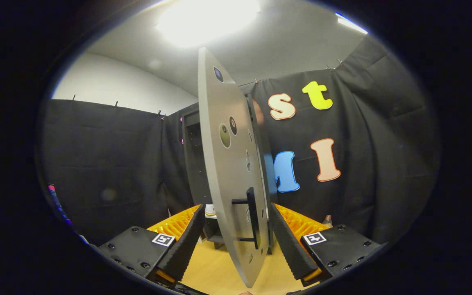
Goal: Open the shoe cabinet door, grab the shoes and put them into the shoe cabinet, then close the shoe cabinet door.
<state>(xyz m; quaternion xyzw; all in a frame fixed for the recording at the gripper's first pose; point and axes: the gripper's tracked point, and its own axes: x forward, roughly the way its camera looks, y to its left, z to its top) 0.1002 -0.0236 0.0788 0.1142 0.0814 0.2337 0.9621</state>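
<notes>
The shoe cabinet [193, 164] stands dark against the booth's black wall, beyond the fingers, its front open. Its grey door [230, 172] swings out edge-on toward the camera and runs straight down between the two fingers, its lower corner reaching past them over the wooden floor [215, 270]. The gripper [236, 239] is spread wide, one finger [182, 243] on each side of the door, neither pad clearly pressing it. The black bar handle [252, 217] sits on the door's face, just ahead of the fingertips. A small white object [210, 209] shows low inside the cabinet.
</notes>
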